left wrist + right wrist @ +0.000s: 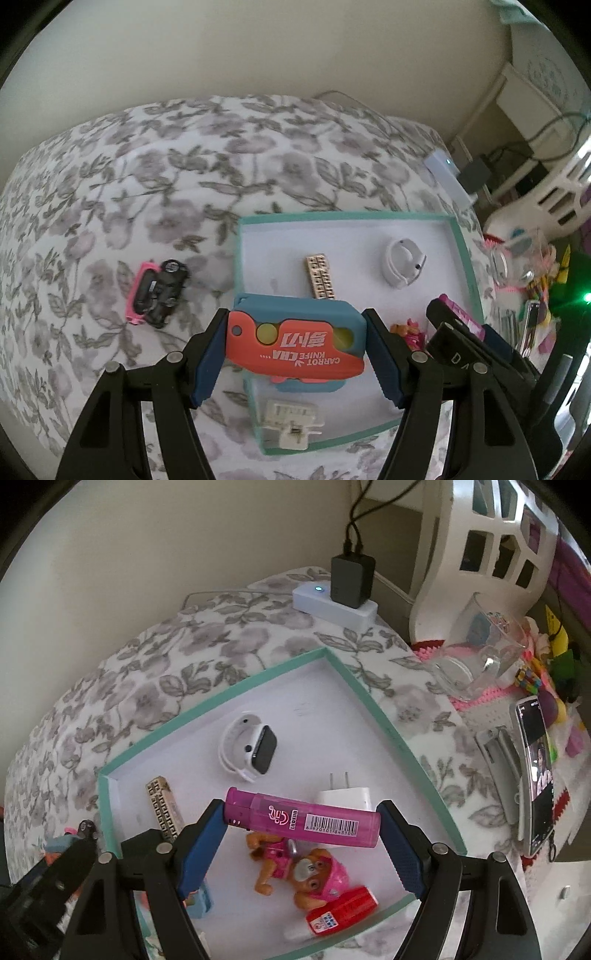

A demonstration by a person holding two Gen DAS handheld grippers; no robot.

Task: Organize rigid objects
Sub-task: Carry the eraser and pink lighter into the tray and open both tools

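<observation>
Floral grey-and-white bedspread (155, 177) fills the ground beneath you, running up to a plain cream wall, and on it lies the shallow white box with a teal rim (221, 690). Beyond its far corner you see a white power strip (306, 598) carrying a black plug-in adapter (351, 579). Your left claw (295, 345) is clamped on an orange-and-blue plastic toy printed "CARROT KNIFE" (295, 339), held above the near edge of the box with both blue pads against its ends. Your right claw (301, 834) grips a translucent pink lighter with a barcode label (303, 816) end to end, hanging over the box interior. Inside the box you have a white smartwatch (251, 746), a white wall charger (345, 794), a brown-and-pink toy puppy figure (303, 871) and a gold patterned bar (164, 805). Left of the box, on the bedspread, sits a small black toy car against a pink piece (159, 291).
</observation>
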